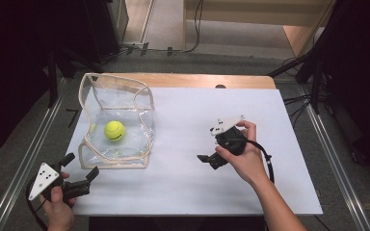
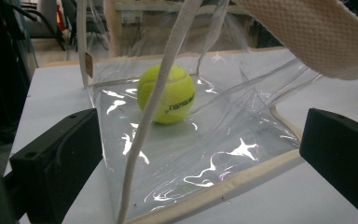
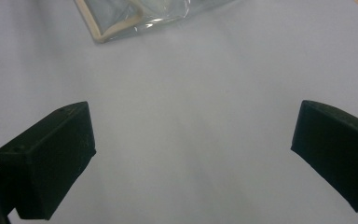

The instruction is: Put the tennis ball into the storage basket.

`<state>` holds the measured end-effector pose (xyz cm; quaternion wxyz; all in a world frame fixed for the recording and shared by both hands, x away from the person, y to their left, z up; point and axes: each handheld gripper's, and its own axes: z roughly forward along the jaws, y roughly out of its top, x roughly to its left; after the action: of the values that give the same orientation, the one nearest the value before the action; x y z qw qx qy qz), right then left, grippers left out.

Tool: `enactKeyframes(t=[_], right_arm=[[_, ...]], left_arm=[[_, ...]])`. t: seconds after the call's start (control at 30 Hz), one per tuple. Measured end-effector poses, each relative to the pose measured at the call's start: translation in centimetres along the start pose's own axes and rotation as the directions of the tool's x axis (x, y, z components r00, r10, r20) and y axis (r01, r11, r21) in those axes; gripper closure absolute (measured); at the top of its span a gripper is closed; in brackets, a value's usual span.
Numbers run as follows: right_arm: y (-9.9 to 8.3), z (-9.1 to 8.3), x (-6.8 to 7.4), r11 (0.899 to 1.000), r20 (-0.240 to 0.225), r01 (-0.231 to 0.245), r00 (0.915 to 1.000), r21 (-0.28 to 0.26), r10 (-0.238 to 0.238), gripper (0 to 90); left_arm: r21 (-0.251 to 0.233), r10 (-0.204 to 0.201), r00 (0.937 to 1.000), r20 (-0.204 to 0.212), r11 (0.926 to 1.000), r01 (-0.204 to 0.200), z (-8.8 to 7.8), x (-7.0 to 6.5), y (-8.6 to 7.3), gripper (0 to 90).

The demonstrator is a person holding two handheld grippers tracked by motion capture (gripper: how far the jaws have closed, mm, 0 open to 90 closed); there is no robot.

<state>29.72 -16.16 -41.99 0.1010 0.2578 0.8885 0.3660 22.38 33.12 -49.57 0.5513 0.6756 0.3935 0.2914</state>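
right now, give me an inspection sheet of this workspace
surface: white sheet over a wooden table, mostly bare
job's things: clear bag with beige trim stands open at the left; ball lies inside it
clutter: nothing seen
grippers: left gripper open, jaws pointing at the bag's near corner, apart from it; right gripper open over bare sheet, holding nothing
cables: black cable loops from the right gripper
surroundings: grey floor, metal rails beside the table, dark stands

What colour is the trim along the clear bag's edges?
Cream or beige fabric trim on the bag; the left gripper view shows it best.
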Motion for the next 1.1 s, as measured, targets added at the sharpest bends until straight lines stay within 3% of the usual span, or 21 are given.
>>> enactKeyframes(t=[0.57,1.1], right_arm=[[-4.4,-0.6,-0.5,0.997,0.028,-0.053,0.9981,-0.062,0.055,0.0],[-8.6,-1.9,-1.3,0.984,0.073,-0.119,0.9888,-0.136,0.130,0.0]], left_arm=[[0.005,0.004,1.0000,-0.005,1.0000,-0.004,0.1,-0.1,0.0,0.0],[0.012,0.011,0.9999,-0.008,0.9999,-0.011,0.2,-0.2,0.0,0.0]])
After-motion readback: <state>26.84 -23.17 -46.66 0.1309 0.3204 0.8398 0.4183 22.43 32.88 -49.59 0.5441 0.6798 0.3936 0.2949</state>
